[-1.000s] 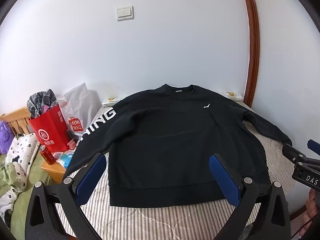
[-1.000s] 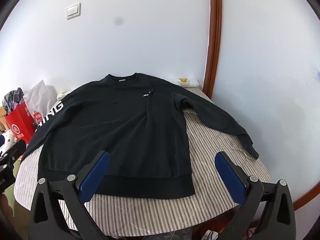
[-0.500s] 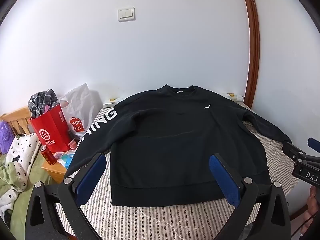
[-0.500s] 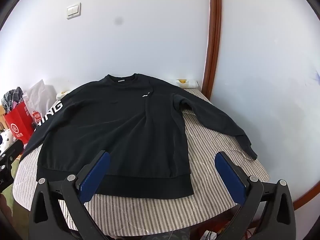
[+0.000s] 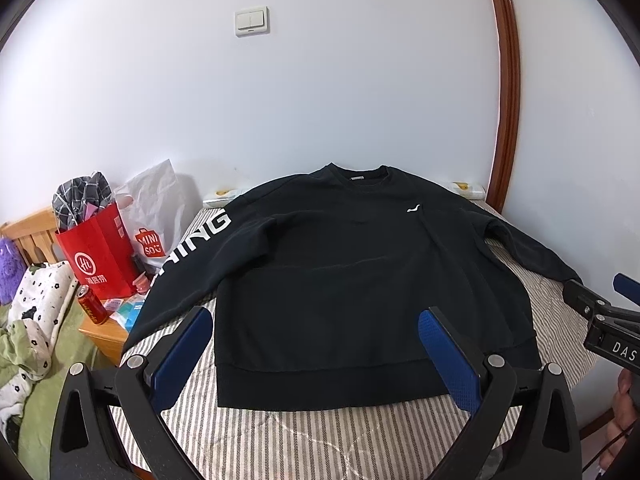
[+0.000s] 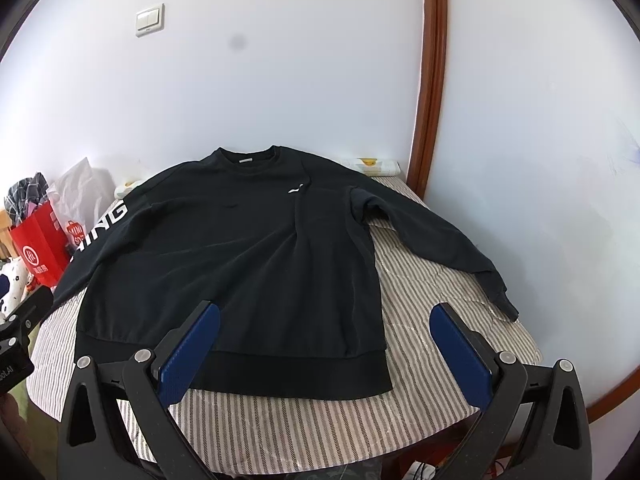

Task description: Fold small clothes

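Left tool point(image 5: 312, 344): jaws spread wide, nothing between the blue pads, hanging over the near edge of the counter. Right tool point(image 6: 324, 340): same, wide apart, empty, also above the near edge. I've got both off the cloth for now; no contact w/ anything.

Item: black sweatshirt point(image 5: 360, 272), 1 pc, laid flat face-up on the striped cover point(image 5: 320, 436), collar toward the far wall, hem band toward me. White lettering runs down the sleeve point(image 5: 188, 252) on my left side, which trails off the counter edge. Other sleeve point(image 6: 432, 236) stretches out to my right, cuff near the rim. Small white logo point(image 6: 295, 189) on the chest.

Progress: none, by my read. Body spread out, both sleeves fully extended, no fold line anywhere. All still to do: sleeves in, sides over, then hem up to collar, prob. in that order.

Position vs tools: hem lies just ahead of and below both. Left tool frames most of the hem, left pad by the near-left corner. Right tool sits further right; its left pad is over the hem, its right pad over bare striped cover, beyond the near-right corner.

Misc. off to the left, not mine to touch: red bag point(image 5: 98, 256), white plastic bag point(image 5: 156, 204), red can point(image 5: 91, 304), spotted bedding point(image 5: 36, 300). Light switch point(image 5: 251, 21) on wall.
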